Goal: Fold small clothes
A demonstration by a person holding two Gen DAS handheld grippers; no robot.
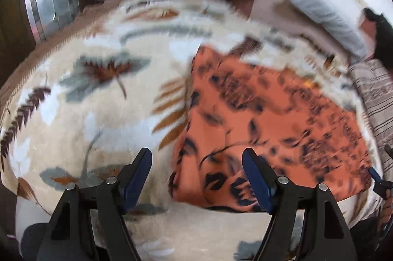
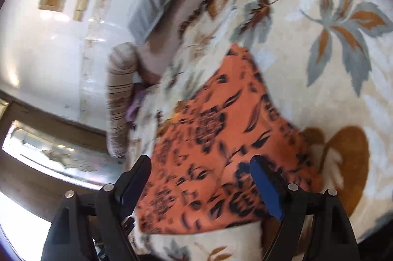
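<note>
Orange black-flowered garment (image 1: 270, 118); cream blanket (image 1: 98, 113), grey-brown leaves.

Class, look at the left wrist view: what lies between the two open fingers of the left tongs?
In the left wrist view, the near edge of the orange patterned cloth and the leaf-print blanket beneath it; the left tongs grip nothing.

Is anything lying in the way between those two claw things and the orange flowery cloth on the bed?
Nothing visible is. The orange cloth lies flat on the leaf-patterned blanket, bare on top. The left gripper and the right gripper both stand open right over its near edge, with nothing between them and the fabric.
</note>
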